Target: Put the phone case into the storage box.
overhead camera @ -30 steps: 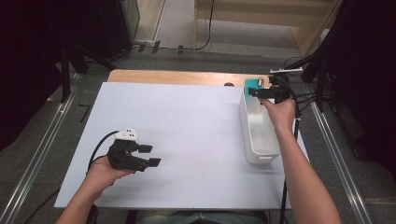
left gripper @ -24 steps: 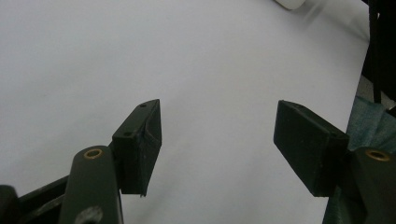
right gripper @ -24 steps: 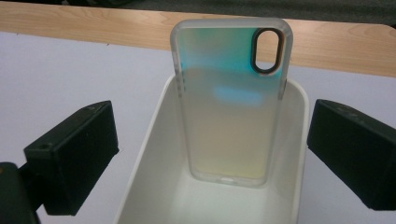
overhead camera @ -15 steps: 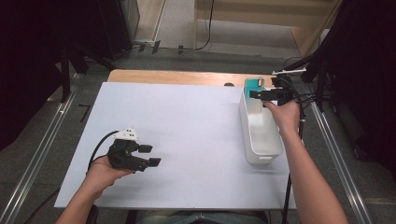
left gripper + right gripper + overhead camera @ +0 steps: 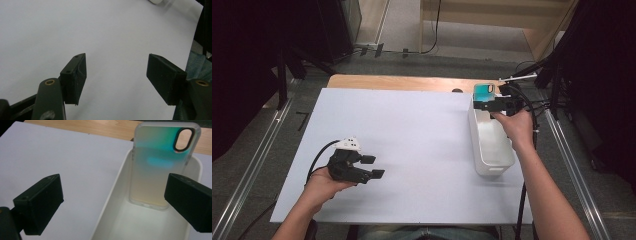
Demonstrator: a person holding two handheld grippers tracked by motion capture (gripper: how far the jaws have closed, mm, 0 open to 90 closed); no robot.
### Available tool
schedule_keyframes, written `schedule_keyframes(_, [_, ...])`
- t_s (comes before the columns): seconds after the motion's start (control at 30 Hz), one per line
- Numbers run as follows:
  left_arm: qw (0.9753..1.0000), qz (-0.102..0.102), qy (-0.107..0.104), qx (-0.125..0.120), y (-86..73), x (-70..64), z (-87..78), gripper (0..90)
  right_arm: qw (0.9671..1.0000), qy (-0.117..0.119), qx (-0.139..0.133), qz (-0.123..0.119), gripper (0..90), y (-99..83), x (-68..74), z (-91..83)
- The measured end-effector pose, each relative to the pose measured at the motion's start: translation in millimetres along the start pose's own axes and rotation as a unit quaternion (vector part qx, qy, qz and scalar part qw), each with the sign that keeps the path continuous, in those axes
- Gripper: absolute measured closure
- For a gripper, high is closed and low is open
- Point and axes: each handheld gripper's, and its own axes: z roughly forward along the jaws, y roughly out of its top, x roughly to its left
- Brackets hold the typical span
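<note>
We hold our right gripper (image 5: 112,202) wide open and empty; the phone case (image 5: 160,167) stands upright in the white bin (image 5: 112,205), beyond our fingers (image 5: 40,202), untouched. Our left gripper (image 5: 116,77) gapes empty.

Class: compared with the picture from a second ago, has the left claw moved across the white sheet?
No. The left claw sits at the same spot near the white sheet's near-left corner.

floor (image 5: 277,125) grey | wooden table (image 5: 402,82) – white board (image 5: 412,145) on top | surroundings dark
</note>
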Motion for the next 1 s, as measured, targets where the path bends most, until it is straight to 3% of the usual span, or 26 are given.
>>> schedule_keyframes(0.13, [1.0000, -0.001, 0.000, -0.003, -0.3, 0.2, -0.1, 32.3, 0.9995, 0.030, 0.001, -0.007, 0.9, -0.4, 4.8, -1.1])
schedule_keyframes(0.4, [1.0000, -0.003, 0.000, -0.003, -0.3, 0.8, -1.0, 32.3, 0.9980, 0.055, 0.007, -0.030, 1.0, -2.6, 21.0, -1.6])
schedule_keyframes(0.7, [1.0000, -0.004, 0.001, -0.004, -0.6, 1.7, -1.5, 32.3, 0.9942, 0.088, 0.006, -0.062, 1.1, -6.0, 39.7, -2.0])
schedule_keyframes(0.83, [1.0000, -0.006, 0.002, -0.003, -0.7, 2.2, -2.1, 32.3, 0.9911, 0.113, 0.005, -0.070, 1.2, -9.0, 47.4, -2.8])
schedule_keyframes(1.0, [1.0000, -0.008, 0.001, -0.005, -0.7, 2.5, -2.3, 32.3, 0.9894, 0.117, 0.010, -0.086, 6.0, -14.9, 59.8, -2.4])
